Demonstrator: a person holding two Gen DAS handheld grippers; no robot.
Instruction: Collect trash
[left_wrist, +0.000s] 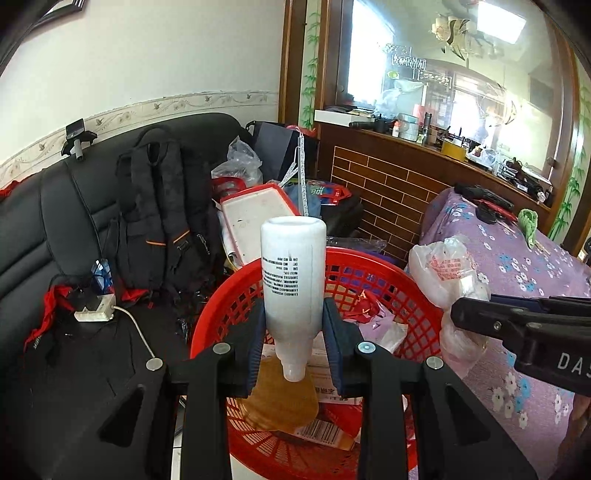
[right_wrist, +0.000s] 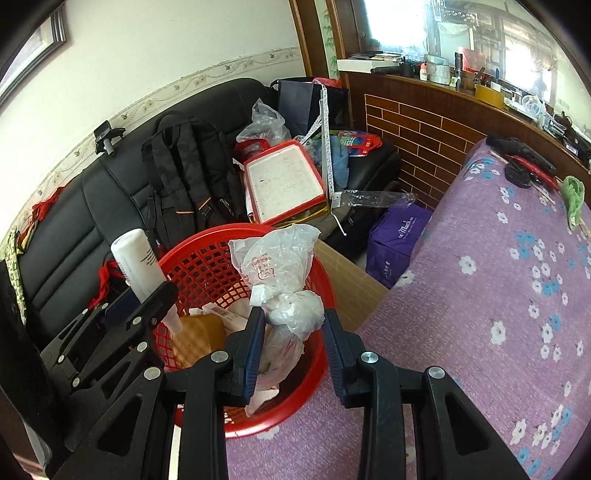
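**Both claws loaded, over the red basket**

Landmark: red basket (left_wrist: 388, 280), sitting at the edge of the purple floral cloth (right_wrist: 498, 295), black sofa (left_wrist: 55, 221) behind it.

Left gripper (left_wrist: 293, 332): jaws nearly closed, pads clamped on the white bottle (left_wrist: 293, 273), cap end down, base up. Bottle hangs over the basket's interior, above the amber tub (left_wrist: 280, 398) and barcoded paper already inside.

Right gripper (right_wrist: 294, 328): jaws partway in, w/ a knotted white plastic bag (right_wrist: 284, 280) between the pads; looks pinched, though contact on the right pad is hard to judge. Bag sits over the basket's cloth-side rim.
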